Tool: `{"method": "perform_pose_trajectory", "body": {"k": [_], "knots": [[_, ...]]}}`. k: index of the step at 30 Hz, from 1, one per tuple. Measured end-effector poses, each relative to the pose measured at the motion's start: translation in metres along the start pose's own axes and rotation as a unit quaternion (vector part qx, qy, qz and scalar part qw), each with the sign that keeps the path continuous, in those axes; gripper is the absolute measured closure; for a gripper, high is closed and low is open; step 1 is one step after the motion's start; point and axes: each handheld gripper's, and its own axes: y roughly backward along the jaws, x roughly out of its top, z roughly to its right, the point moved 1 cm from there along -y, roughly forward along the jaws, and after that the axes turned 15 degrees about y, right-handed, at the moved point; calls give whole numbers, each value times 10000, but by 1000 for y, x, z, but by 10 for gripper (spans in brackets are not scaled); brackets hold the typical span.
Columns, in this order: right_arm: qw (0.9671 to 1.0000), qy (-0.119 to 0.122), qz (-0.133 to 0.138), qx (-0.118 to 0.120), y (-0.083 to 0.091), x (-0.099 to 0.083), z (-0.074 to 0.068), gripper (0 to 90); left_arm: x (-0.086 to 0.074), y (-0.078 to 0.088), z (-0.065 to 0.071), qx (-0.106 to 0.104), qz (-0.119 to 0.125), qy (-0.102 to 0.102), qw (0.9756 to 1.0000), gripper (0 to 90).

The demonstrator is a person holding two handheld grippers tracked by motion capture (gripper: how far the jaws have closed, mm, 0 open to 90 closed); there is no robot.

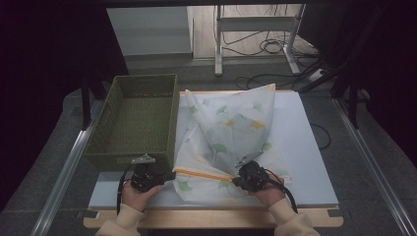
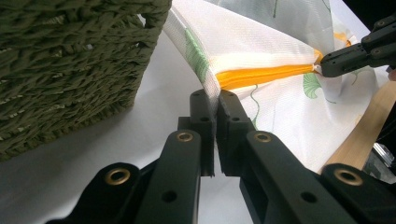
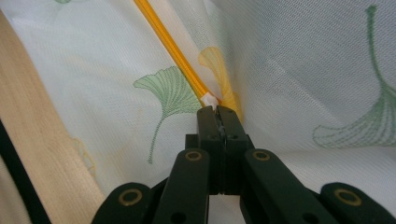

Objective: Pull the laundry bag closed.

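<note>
The person is holding a white fabric cover (image 1: 231, 142) with ginkgo leaf print at two places along its orange zipper (image 1: 201, 175). The left gripper (image 2: 215, 100) is clamping the corner of the cloth where the zipper begins, just beside the woven green basket (image 1: 135, 115). The right gripper (image 3: 217, 112) is pinching what is probably the small white zipper pull (image 3: 209, 100), though it is too small to be sure. Both pairs of jaws are closed tight on the cover. The left hold is anchoring the cloth so the zipper line is staying straight and taut. The cover is lying on the white table mat (image 1: 305, 147), its far part standing up in a peak.
</note>
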Motion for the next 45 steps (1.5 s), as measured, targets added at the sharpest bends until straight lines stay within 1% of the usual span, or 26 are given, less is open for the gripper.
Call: {"method": "perform_pose_trajectory", "body": {"k": [9, 23, 28, 37, 41, 45], "knots": [[10000, -46, 26, -16, 6, -5, 1, 900, 0, 0, 0, 1, 12, 16, 10000, 872], [9999, -103, -84, -72, 10, -17, 5, 900, 0, 0, -2, 33, 6, 37, 10000, 872], [9997, -50, -201, -85, 5, -16, 3, 900, -1, 0, -2, 53, -17, 36, 10000, 872], [9995, -18, -280, -131, 2, -12, 2, 883, -2, -1, -1, 65, -20, 20, 10000, 871], [9994, 26, -324, -127, 0, -9, 0, 846, -2, -1, -1, 72, -17, 13, 10000, 872], [9988, 44, -432, -224, -1, -5, -2, 888, -2, -1, -1, 78, -10, 5, 10000, 871]]}}
